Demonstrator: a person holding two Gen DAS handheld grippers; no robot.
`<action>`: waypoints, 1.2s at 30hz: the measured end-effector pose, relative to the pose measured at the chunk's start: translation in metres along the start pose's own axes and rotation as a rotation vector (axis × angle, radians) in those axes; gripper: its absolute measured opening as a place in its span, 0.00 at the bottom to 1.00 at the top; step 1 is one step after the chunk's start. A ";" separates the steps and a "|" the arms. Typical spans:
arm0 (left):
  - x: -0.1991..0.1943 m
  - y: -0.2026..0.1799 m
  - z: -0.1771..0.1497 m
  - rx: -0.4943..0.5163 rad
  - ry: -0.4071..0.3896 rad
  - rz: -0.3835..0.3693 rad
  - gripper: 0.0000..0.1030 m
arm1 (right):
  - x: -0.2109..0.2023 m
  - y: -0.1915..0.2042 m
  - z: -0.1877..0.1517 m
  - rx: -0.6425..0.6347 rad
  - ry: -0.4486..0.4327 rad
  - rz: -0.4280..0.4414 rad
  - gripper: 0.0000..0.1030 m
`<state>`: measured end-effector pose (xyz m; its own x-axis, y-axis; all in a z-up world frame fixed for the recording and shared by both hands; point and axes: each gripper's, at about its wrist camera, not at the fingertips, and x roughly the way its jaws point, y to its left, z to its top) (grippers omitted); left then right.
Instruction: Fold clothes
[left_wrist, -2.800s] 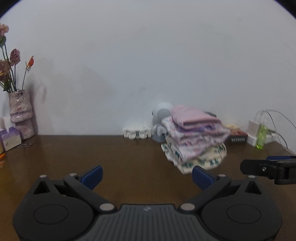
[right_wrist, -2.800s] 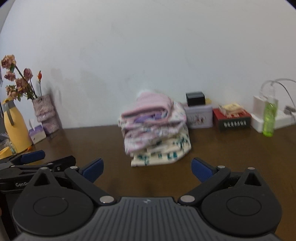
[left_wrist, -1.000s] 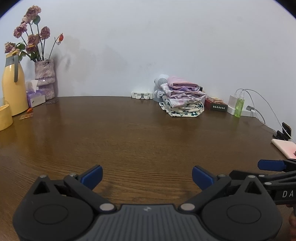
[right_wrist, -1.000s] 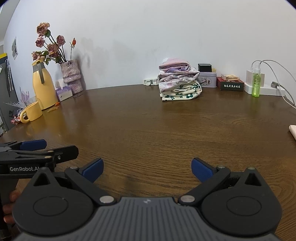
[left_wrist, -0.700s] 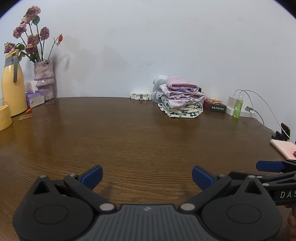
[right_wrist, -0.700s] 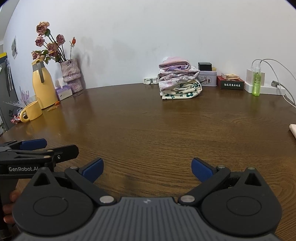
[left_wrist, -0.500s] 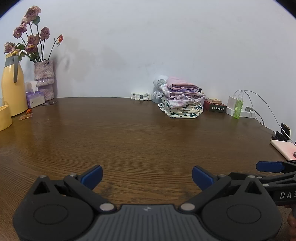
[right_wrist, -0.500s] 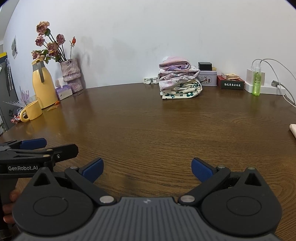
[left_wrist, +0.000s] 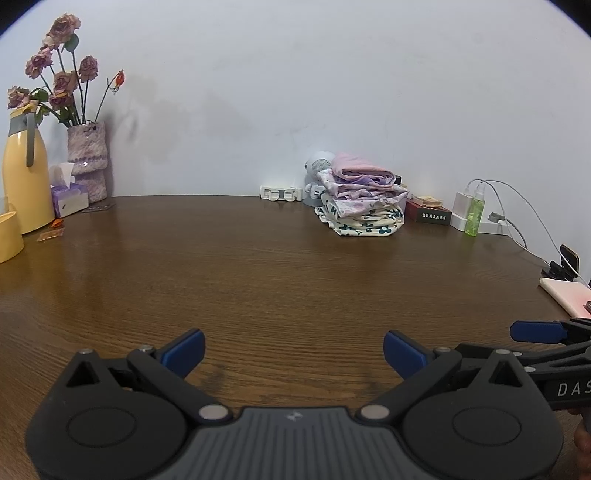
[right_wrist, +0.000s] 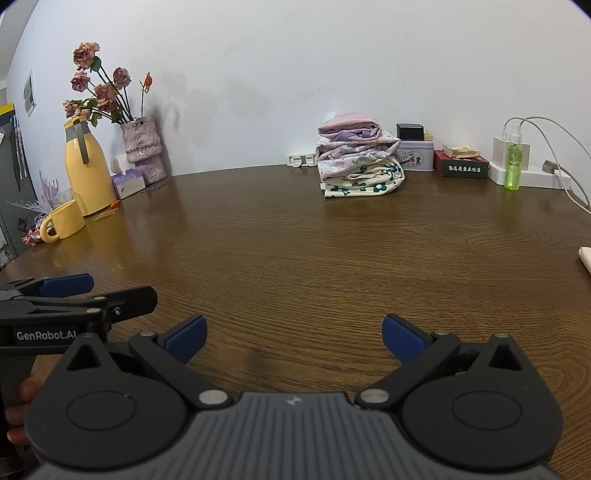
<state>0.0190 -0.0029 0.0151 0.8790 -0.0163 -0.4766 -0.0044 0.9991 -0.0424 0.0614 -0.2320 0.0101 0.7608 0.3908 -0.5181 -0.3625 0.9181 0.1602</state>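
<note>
Left gripper: its two blue pads stand wide apart and hold nothing; it hangs low over the near edge of the table.
Right gripper: also spread wide and empty, beside the left one; a hand shows under the left tool's handle in the right wrist view.
Table: dark brown wood with clear grain; the wide middle part is bare.
Pile of folded clothes: it sits at the far side of the table near the wall, well apart from both grippers; a pink piece is on top, purple flowered pieces are under it, and a cream piece with green flowers is at the bottom.
Behind the pile: a grey round object, a tin box and a dark red box.
Far right: a green spray bottle stands just beside a white charger with cables.
Far left: a yellow jug, a yellow mug, a tissue box and a vase of dried roses.
Room: a plain white wall closes the table's far side.
Change: 2.8 s ago both grippers were close in front of the pile; now they are drawn back to the near edge, and in the last second almost nothing has moved. The jaws were open the same way all the time.
</note>
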 end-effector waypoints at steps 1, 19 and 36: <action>0.000 0.000 0.000 0.002 -0.001 -0.002 1.00 | 0.000 0.000 0.000 0.000 0.000 0.000 1.00; 0.000 0.003 0.001 0.006 0.002 -0.017 1.00 | 0.000 0.001 0.000 -0.002 0.001 0.002 1.00; -0.001 0.002 0.001 -0.001 0.003 -0.022 1.00 | 0.001 0.000 0.000 -0.002 0.003 0.003 1.00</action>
<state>0.0189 -0.0010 0.0165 0.8775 -0.0383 -0.4780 0.0144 0.9985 -0.0536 0.0616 -0.2314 0.0095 0.7580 0.3933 -0.5203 -0.3657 0.9168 0.1602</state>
